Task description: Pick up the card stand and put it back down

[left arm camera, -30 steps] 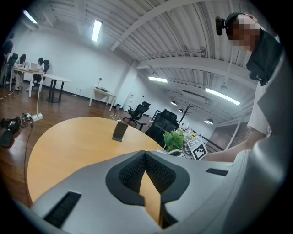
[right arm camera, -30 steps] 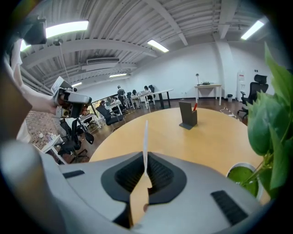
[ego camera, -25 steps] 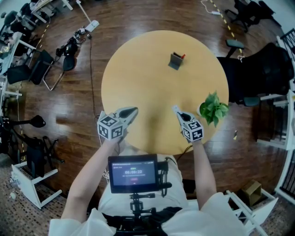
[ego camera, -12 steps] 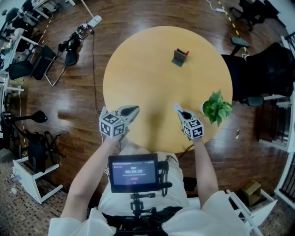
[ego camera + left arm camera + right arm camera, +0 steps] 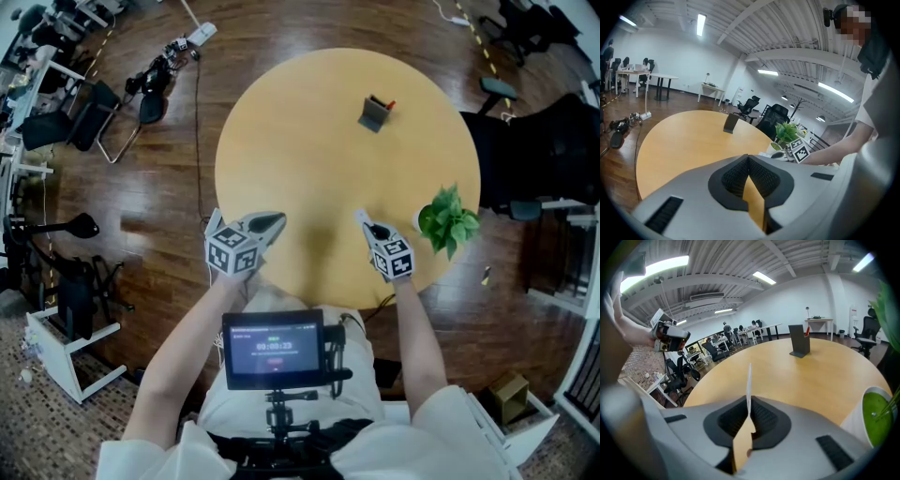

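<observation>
Hand-held grippers (image 5: 277, 219) (image 5: 359, 217) closed, empty; card stand (image 5: 374, 114) detail indistinct.

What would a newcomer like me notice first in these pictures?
The big round yellow table fills the middle of the head view. A small dark card stand sits on its far side, and a leafy potted plant stands at its right edge. At the near edge a person holds the left gripper and right gripper, each with a black-and-white marker cube, jaws shut and empty.
</observation>
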Motion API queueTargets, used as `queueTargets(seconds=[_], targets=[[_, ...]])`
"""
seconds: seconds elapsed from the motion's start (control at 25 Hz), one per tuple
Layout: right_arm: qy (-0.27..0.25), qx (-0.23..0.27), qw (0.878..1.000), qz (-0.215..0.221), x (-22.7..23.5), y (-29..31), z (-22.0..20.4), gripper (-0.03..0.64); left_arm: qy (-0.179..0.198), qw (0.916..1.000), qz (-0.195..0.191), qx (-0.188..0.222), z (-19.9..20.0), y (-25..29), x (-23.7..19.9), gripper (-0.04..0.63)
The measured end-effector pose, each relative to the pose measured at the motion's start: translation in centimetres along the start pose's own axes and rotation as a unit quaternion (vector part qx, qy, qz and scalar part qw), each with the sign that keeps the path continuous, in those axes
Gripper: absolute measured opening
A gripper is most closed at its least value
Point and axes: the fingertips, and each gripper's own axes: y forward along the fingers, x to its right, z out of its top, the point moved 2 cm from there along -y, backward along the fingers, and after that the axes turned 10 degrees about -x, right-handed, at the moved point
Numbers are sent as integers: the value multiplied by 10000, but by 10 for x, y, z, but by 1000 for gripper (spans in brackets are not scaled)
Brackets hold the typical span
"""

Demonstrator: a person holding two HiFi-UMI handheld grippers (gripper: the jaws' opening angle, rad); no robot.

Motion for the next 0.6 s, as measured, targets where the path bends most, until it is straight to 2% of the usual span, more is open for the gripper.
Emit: queueTargets(seconds=[0.24, 0.6], targets=[[16, -65, 10000, 21, 3, 8, -6, 31, -90, 9999, 11, 53, -2, -3, -4, 0], [-291, -232, 9992, 150, 7, 21, -19, 31, -143, 9998, 131, -24, -6, -4, -13, 0]])
